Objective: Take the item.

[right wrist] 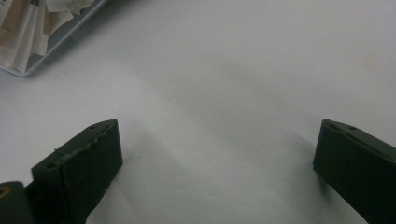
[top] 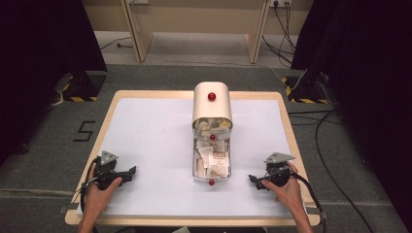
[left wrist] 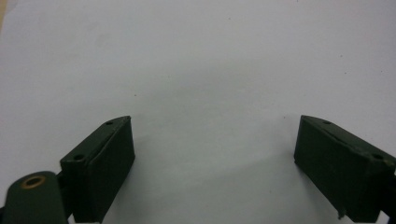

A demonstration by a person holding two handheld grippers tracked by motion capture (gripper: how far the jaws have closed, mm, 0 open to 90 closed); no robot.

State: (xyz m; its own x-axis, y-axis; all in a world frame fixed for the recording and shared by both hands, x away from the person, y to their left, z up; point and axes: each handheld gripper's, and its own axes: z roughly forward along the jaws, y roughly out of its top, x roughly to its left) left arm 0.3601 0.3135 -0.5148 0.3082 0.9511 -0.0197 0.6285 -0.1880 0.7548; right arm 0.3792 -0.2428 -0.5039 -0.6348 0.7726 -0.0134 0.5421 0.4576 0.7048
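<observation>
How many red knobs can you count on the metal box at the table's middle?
3: one red knob on the raised lid, one at the tray's far end, one at its near end; others may be hidden.

Cream cabinet (top: pixel 212 104) with a red knob stands upright at mid-table. Its two drawers (top: pixel 212 156) are pulled forward, stepped and open, filled with paper packets (top: pixel 213 158).

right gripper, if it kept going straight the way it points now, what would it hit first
Probably the clear tray of paper packets at mid-table. The right gripper rests on the white table cover with its jaws open, pointing toward the tray, whose corner lies ahead and off to one side, so it might only clip it.
</observation>
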